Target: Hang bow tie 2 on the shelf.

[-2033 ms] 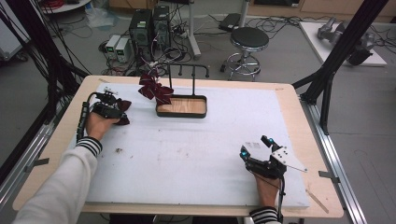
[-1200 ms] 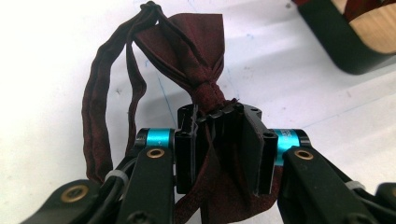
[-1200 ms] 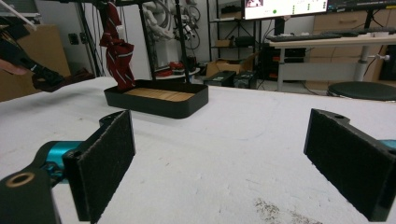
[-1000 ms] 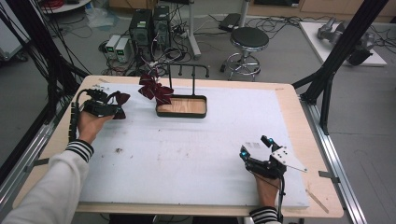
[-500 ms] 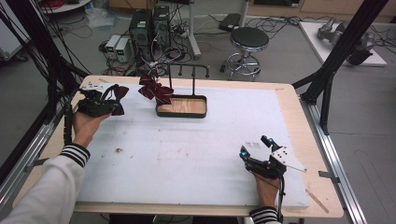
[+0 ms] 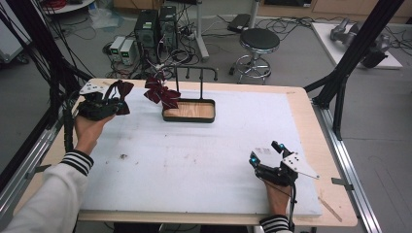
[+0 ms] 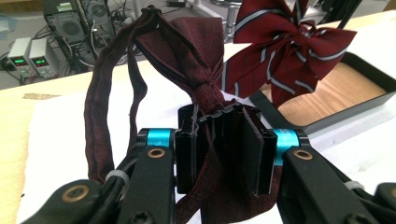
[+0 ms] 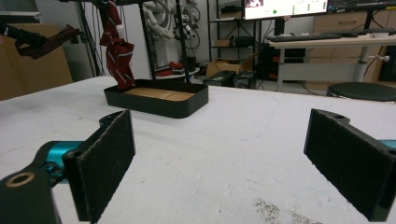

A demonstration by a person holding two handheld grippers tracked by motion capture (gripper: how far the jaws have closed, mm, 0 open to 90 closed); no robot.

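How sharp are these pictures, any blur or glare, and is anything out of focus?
High view: even, soft light, no glare, faint shadows on the white mat. Left gripper view: the plain bow tie is sharp, the striped bow tie and tray slightly soft. Right gripper view: the near pads look soft, the screen at the back glows bright.

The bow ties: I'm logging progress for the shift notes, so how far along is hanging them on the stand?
Done: a striped bow tie already hangs on the stand's rail. In hand: the left gripper is shut on a plain dark red bow tie, held up left of the stand. Left: hanging it on the rail. The right gripper rests open on the table.
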